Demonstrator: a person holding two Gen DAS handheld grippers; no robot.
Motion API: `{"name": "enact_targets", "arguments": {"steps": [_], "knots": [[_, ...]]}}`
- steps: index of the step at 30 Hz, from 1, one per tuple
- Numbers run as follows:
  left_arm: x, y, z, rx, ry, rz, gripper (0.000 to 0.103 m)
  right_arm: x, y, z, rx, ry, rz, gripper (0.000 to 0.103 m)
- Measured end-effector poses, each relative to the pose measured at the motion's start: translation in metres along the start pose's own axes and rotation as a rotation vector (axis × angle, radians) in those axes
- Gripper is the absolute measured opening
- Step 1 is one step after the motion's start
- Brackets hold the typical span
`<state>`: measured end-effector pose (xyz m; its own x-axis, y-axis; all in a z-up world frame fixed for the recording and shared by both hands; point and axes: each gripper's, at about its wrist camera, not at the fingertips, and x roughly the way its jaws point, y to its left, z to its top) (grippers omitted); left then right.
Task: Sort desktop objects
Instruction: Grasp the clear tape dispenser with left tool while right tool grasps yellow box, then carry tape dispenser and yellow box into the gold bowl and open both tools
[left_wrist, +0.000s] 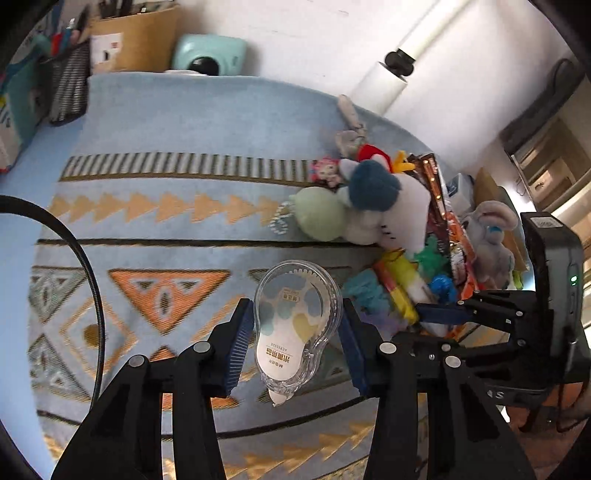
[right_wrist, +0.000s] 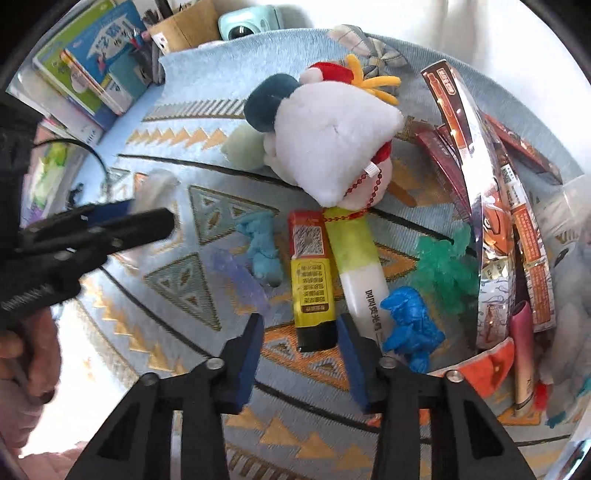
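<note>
My left gripper (left_wrist: 295, 321) is shut on a clear correction tape dispenser (left_wrist: 295, 314), its blue pads pressing on both sides, above the patterned blue mat (left_wrist: 166, 122). In the right wrist view that left gripper (right_wrist: 122, 218) shows blurred at the left. My right gripper (right_wrist: 299, 326) points down over a red, yellow and black stick (right_wrist: 312, 280) lying on the mat (right_wrist: 177, 273). The stick's black end lies between the pads. The right pad is at its edge and a gap shows on the left side. A green-and-white highlighter (right_wrist: 356, 266) lies right beside the stick.
A white plush (right_wrist: 332, 140), blue figures (right_wrist: 410, 328), a green figure (right_wrist: 447, 266) and snack packets (right_wrist: 491, 258) crowd the mat's right side. Behind the mat stand a mint camera (left_wrist: 210, 51), a mesh pen holder (left_wrist: 70, 81), a cardboard box (left_wrist: 136, 40) and books (right_wrist: 96, 55). A hand (right_wrist: 33, 350) shows at the left edge.
</note>
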<state>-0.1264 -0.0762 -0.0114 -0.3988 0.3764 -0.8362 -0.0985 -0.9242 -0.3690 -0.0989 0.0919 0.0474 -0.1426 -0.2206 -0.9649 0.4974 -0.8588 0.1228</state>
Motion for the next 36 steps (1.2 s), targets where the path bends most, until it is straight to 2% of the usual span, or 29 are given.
{"name": "enact_targets", "arguments": {"steps": [3, 10, 11, 13, 18, 24, 30, 36], "knots": [[-0.001, 0.004, -0.002, -0.012, 0.003, 0.005, 0.043, 0.001, 0.004, 0.003, -0.005, -0.017, -0.039, 0.038], [0.0, 0.001, -0.007, -0.022, 0.007, -0.002, 0.043, 0.0, 0.013, -0.003, -0.117, -0.094, -0.105, 0.038], [-0.001, 0.001, -0.008, -0.02, 0.006, 0.0, 0.043, 0.0, 0.014, -0.004, -0.136, -0.098, -0.112, 0.034], [-0.003, -0.002, -0.009, -0.017, 0.002, 0.0, 0.043, -0.003, 0.012, -0.004, -0.123, -0.078, -0.077, 0.023], [-0.016, -0.005, -0.015, -0.013, -0.015, 0.003, 0.043, -0.013, 0.006, -0.02, -0.053, -0.051, 0.067, 0.023], [-0.03, -0.017, -0.021, 0.004, -0.034, 0.012, 0.043, -0.051, -0.015, -0.039, 0.059, -0.108, 0.164, 0.023], [-0.049, -0.052, -0.022, 0.056, -0.064, 0.002, 0.043, -0.099, -0.025, -0.044, 0.133, -0.217, 0.207, 0.023], [-0.068, -0.106, -0.009, 0.133, -0.117, -0.001, 0.043, -0.16, -0.055, -0.072, 0.161, -0.331, 0.179, 0.023]]}}
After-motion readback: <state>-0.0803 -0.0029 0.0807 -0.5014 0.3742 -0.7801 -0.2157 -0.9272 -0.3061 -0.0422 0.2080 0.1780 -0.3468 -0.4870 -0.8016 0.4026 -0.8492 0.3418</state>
